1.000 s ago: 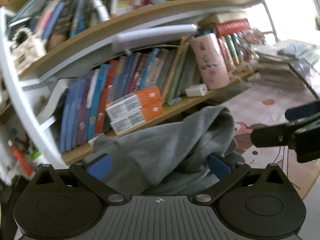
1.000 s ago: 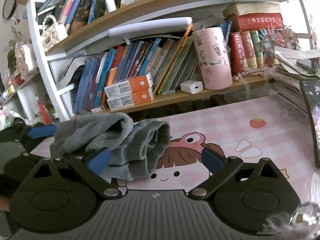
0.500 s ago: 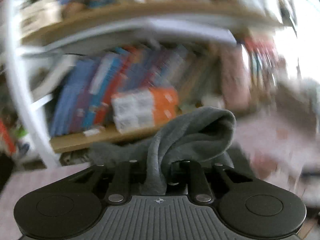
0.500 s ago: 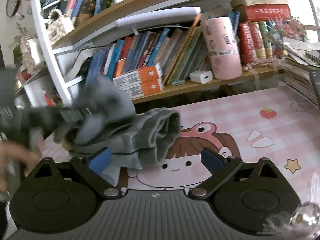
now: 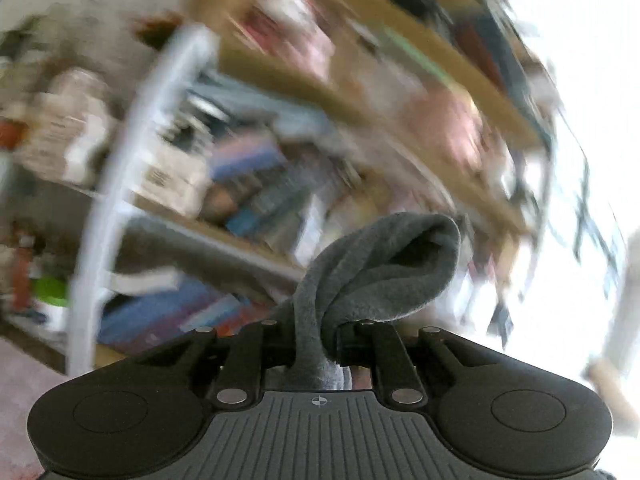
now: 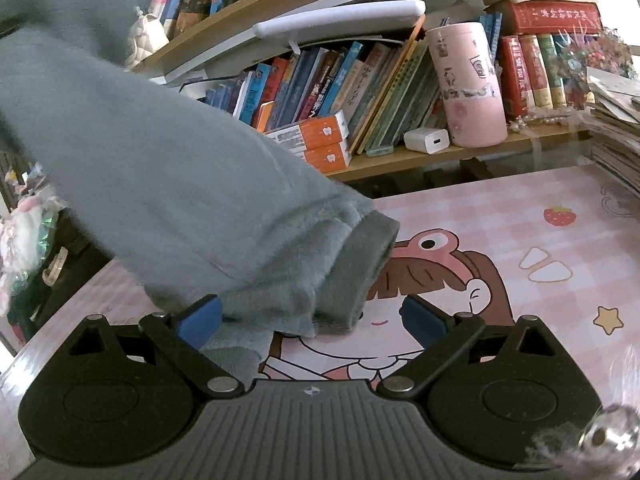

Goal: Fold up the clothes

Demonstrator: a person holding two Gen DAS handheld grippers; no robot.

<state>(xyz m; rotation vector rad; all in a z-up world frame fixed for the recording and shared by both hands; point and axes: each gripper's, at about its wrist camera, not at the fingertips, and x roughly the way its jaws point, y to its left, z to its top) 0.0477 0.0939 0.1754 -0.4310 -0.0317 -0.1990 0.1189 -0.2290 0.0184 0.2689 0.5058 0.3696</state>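
Before a crowded bookshelf [image 6: 360, 92], the pink cartoon-print table [image 6: 520, 248] carries the grey fleece garment's [image 6: 168, 184] cuff at lower left, between the wide right tongs [image 6: 310, 320]; the left tongs [image 5: 328, 340] pinch its edge, best raised smoothly to shake out bunching.

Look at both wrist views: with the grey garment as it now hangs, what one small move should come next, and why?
Probably close the right gripper on the ribbed cuff lying between its open pads. The left gripper is already shut on a bunch of the grey garment, which slopes up from the pink desk mat, so a second hold would let the person spread it flat for folding.
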